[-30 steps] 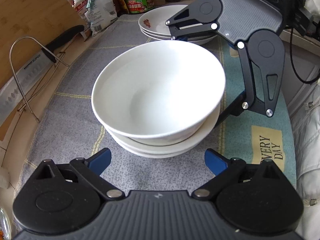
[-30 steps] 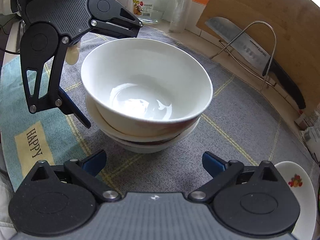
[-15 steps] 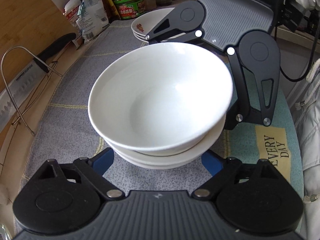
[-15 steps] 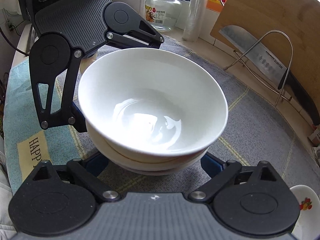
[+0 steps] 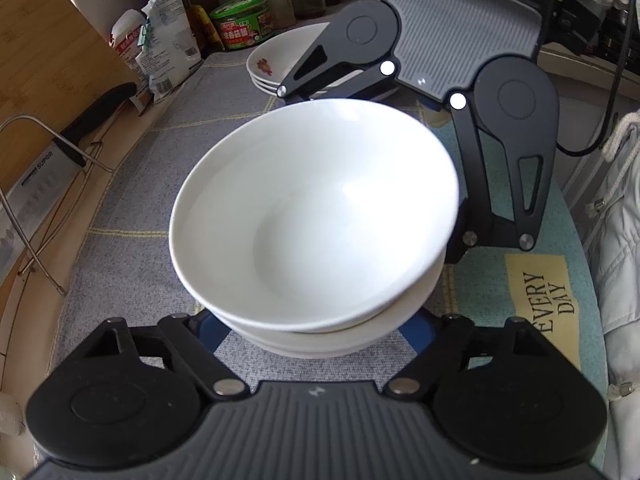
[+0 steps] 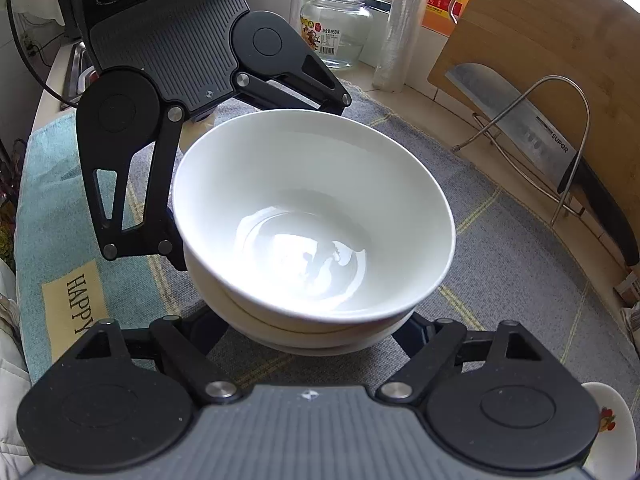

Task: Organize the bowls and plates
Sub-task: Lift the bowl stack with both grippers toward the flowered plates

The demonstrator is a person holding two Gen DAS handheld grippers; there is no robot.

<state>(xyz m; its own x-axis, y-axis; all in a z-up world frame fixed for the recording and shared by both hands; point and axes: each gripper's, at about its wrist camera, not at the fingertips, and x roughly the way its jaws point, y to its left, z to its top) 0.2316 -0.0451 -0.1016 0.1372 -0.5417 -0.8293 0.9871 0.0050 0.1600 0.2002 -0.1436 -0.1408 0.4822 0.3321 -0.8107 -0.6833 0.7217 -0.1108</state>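
Both grippers have just been closing around the stack of white bowls [image 5: 316, 216], which now fills far more of each view than a second ago. Left gripper [image 5: 320, 330] and right gripper [image 6: 316, 330] each clasp the lower bowls from opposite sides (the pads are hidden under the rims). It sits on the grey placemat [image 5: 132, 216], near the flowered plates [image 5: 272, 66].

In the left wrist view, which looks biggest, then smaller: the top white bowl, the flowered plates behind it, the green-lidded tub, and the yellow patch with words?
Largest to smallest, as seen:
1. Top bowl, by far, though it is nearest the camera.
2. Flowered plates, partly hidden by the right tool, so unsure.
3. Yellow patch and green tub: alike, not ranked.
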